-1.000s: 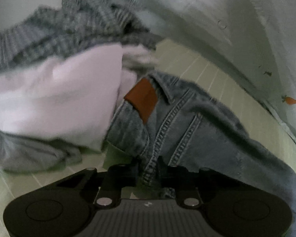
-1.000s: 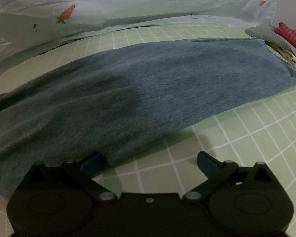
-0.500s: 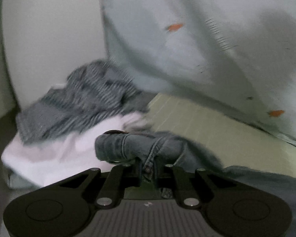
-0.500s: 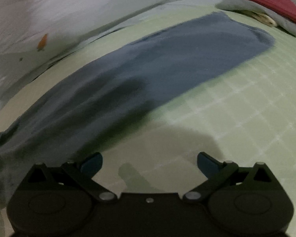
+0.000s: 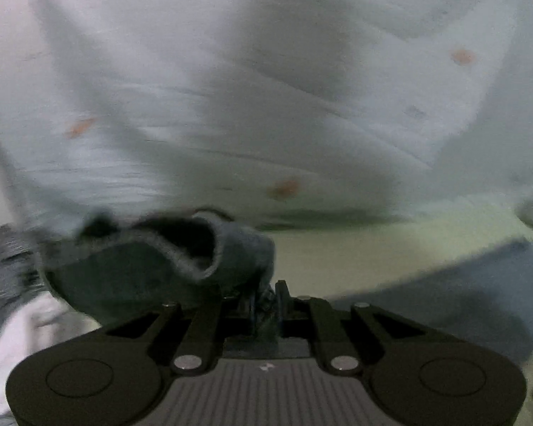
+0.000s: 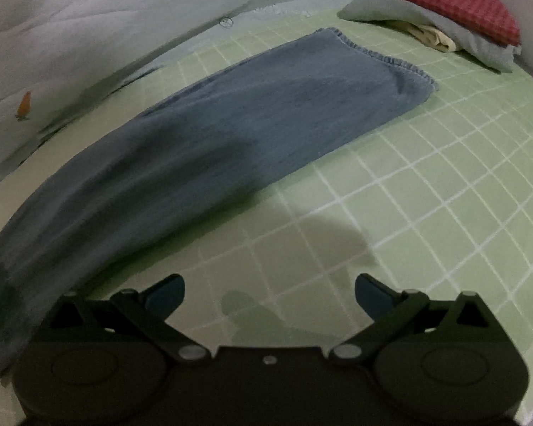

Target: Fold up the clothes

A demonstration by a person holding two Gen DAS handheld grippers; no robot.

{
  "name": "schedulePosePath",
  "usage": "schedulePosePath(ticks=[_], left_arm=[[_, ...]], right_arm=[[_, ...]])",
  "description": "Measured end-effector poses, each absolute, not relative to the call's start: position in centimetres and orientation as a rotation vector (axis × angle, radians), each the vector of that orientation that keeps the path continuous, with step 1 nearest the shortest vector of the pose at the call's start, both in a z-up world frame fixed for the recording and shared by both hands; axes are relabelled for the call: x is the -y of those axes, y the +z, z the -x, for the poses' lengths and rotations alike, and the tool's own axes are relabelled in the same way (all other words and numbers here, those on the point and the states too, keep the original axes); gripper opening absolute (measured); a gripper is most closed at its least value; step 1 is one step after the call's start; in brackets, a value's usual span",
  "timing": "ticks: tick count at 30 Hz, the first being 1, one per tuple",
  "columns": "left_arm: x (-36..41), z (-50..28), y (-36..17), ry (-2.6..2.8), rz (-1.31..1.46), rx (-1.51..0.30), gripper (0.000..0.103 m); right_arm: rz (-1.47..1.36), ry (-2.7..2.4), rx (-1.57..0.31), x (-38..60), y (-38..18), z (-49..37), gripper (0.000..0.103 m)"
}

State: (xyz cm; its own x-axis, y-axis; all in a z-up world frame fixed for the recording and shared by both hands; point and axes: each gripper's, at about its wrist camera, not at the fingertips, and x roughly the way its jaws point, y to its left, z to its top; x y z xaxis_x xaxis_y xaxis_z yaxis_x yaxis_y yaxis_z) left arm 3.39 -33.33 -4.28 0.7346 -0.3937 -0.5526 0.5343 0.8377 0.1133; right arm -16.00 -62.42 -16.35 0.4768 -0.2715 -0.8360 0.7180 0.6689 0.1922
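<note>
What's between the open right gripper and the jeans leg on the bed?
Only bare green checked sheet, partly shadowed, lies between the right gripper and the jeans, as the right wrist view shows.

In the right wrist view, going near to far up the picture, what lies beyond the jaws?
Open right gripper → bare green checked bed sheet → blue denim jeans leg with hem farthest → grey folded cloth pile topped by red checked cloth.

A: Right gripper [image 6: 269, 289] hovering over the green checked sheet [image 6: 426, 213], jaws standing wide, nothing between.

B: Jeans [image 6: 231, 149] lying flat, hem pointing toward the far corner, near folded clothes [image 6: 455, 17].
</note>
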Motion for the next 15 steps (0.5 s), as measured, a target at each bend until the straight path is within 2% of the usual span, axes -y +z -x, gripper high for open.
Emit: schedulePosePath(ticks=[1, 5, 7, 9, 10, 15], left_arm=[[35.3, -3.4, -5.8, -0.578, -0.306, -0.596, 0.019], [40.5, -3.5, -11.4, -0.673, -0.425, -0.839, 0.025], [40.6, -2.7, -12.2, -0.695, -0.445, -0.858, 0.036], [39.3, -2.2, -11.9, -0.693, -0.418, -0.846, 0.064], [38.4, -2.3, -11.7, -0.680, -0.397, -0.841, 0.067], [33.5, -3.8, -10.7, -0.488, -0.302, -0.855, 0.072]], right_arm=[[-0.579, -0.641, -0.886, 62.8, -16.6, 15.8, 0.103], [-0.530, -0.607, -0.921, 63.2, -17.2, 14.1, 0.103], [-0.495, -0.571, -0.936, 63.0, -17.3, 13.0, 0.103], [-0.455, -0.534, -0.939, 62.4, -17.1, 12.3, 0.103], [-0.433, -0.517, -0.936, 62.0, -16.9, 12.0, 0.103], [-0.352, -0.434, -0.877, 60.0, -15.9, 10.3, 0.103]])
